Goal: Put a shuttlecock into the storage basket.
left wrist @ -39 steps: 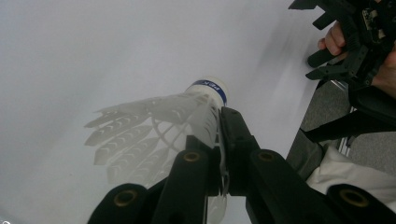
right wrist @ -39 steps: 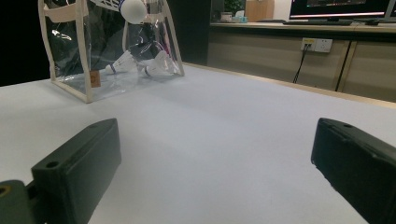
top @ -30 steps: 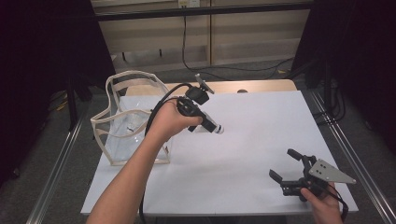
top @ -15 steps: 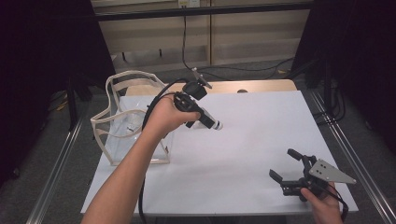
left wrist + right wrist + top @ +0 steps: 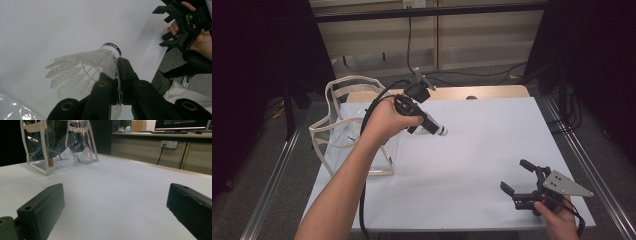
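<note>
1. The left tongs (image 5: 117,82) are clamped on one white shuttlecock (image 5: 85,67), their two black jaws pinching the edge of its skirt close to the cork; in the high view they hang above the counter, nearer its far edge than its near one and left of the middle.
2. That shuttlecock has a rounded white cork ringed by a blue band with small lettering, and a translucent plastic skirt of ribbed, feather-shaped vanes joined by a fine lattice.
3. The left tongs' jaws are matte black bars with brass-coloured round fittings near their bases, and a black cable (image 5: 364,185) trails down along the forearm.
4. The right tongs (image 5: 526,176) stand wide with nothing between them, held low at the counter's near right corner; their jaws are blocky and matte black, and a grey three-cornered plate sits on top of them.
5. The counter (image 5: 492,145) is one flat, smooth white sheet laid on a pale wooden top that shows along the far edge.
6. One clear plastic bag (image 5: 60,147) with cream fabric trim and two looped handles stands at the counter's left edge.
7. Two more white shuttlecocks (image 5: 65,153) lie inside it on its floor, side by side.
</note>
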The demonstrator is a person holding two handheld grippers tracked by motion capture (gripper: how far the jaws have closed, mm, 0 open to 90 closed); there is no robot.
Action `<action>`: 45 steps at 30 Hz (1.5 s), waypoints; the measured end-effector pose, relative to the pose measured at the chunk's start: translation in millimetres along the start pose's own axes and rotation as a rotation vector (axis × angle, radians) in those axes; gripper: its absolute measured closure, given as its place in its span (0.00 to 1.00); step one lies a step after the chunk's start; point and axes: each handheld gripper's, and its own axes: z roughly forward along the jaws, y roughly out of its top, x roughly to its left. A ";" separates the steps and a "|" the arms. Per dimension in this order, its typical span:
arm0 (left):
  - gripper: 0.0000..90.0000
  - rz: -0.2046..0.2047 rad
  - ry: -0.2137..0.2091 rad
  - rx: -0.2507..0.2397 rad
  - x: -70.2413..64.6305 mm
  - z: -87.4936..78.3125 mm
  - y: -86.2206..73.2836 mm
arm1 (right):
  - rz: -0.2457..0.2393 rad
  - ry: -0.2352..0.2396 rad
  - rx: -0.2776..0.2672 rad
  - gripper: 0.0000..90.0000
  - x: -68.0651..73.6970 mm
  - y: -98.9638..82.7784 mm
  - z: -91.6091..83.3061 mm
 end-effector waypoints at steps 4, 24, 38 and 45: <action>0.98 -0.003 0.009 -0.008 -0.5 -4.0 0.9 | 0.001 0.000 -0.001 0.01 0.1 0.1 -0.1; 0.98 -0.002 0.029 -0.005 -3.3 -23.5 8.2 | 0.001 -0.001 -0.003 0.01 0.0 0.3 -0.3; 0.98 -0.010 0.034 -0.003 -4.1 -39.2 12.0 | 0.004 -0.001 -0.002 0.01 0.3 0.2 0.1; 0.98 -0.018 0.046 -0.003 -1.3 -43.9 11.5 | 0.004 -0.001 -0.001 0.01 0.4 0.2 0.1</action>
